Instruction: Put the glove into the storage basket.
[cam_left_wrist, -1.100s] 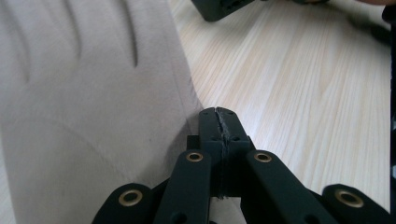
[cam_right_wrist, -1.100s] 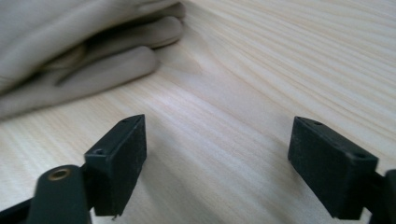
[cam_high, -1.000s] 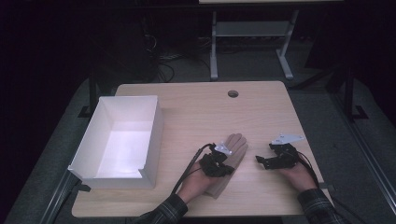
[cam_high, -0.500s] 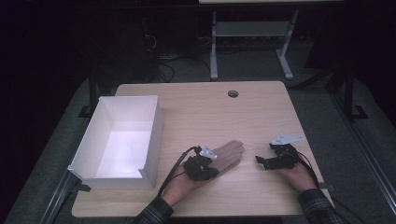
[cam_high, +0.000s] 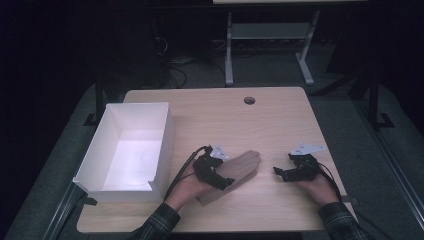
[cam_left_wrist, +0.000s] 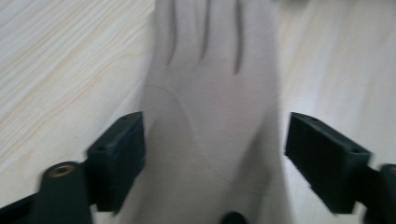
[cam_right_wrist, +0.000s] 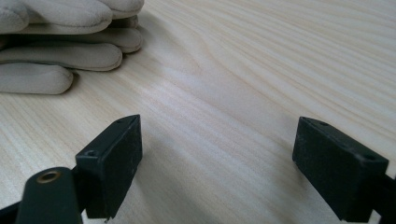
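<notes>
The left gripper (cam_high: 220, 176) is letting go of a beige glove (cam_high: 242, 166) near the front of the table (cam_high: 260, 120). A second ago its fingers (cam_left_wrist: 119, 158) were pinching the glove's cuff; they have just been opening and are now standing spread to either side of the cuff, the cloth lying between them with a sliver of gap at each pad, as the left gripper view shows. In the high view the glove is lying flat, its finger ends pointing away from the person and toward the right gripper (cam_high: 287, 172), a little nearer the person than it lay a second ago. The right gripper is waiting close to those finger ends, its own fingers (cam_right_wrist: 112, 163) spread wide with nothing between them and bare wood underneath, in the same spot as before. The white box (cam_high: 167, 132) is standing open at the left, nothing visible inside. Judged from this, the glove has been set down and smoothed out rather than packed away; a fresh grasp looks likely to come next.
</notes>
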